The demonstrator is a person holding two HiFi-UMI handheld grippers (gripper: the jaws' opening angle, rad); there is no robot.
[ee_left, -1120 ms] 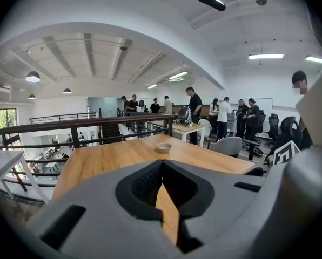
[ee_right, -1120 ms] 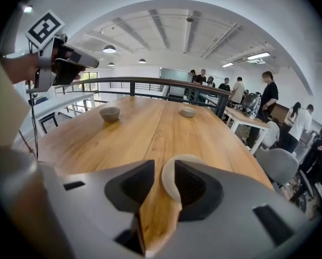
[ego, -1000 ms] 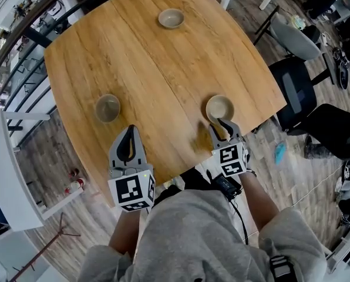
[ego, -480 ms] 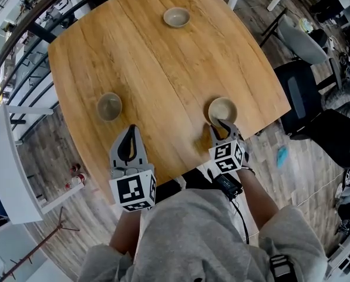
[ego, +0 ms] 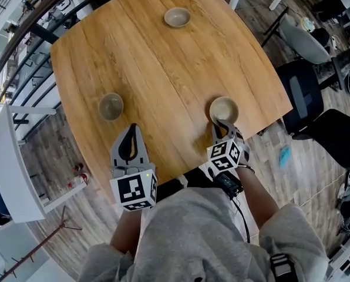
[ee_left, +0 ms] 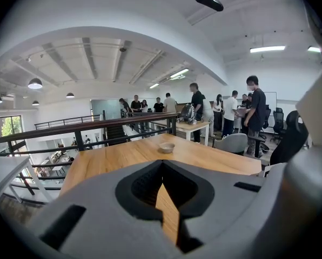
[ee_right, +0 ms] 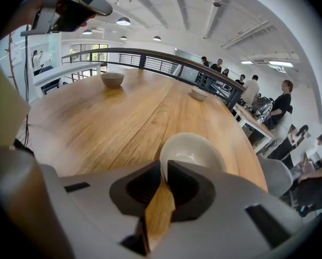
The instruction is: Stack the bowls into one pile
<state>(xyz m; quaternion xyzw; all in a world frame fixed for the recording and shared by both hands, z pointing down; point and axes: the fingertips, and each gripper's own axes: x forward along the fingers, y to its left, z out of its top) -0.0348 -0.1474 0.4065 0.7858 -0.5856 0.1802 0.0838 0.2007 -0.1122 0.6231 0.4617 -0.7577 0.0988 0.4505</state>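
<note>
Three pale bowls sit apart on the round wooden table. The near right bowl has its near rim between the jaws of my right gripper, which have just been closing and now pinch that rim. The left bowl stands ahead of my left gripper, which hovers shut and empty near the table's front edge. The far bowl rests near the far edge.
Office chairs stand off the table's right side. A black railing runs along the left, and a white shelf stands at the lower left. Several people gather by a white table beyond the far edge.
My right gripper has sunk onto the near right bowl and its jaws have closed on the rim. The left gripper and the other two bowls have not moved.
</note>
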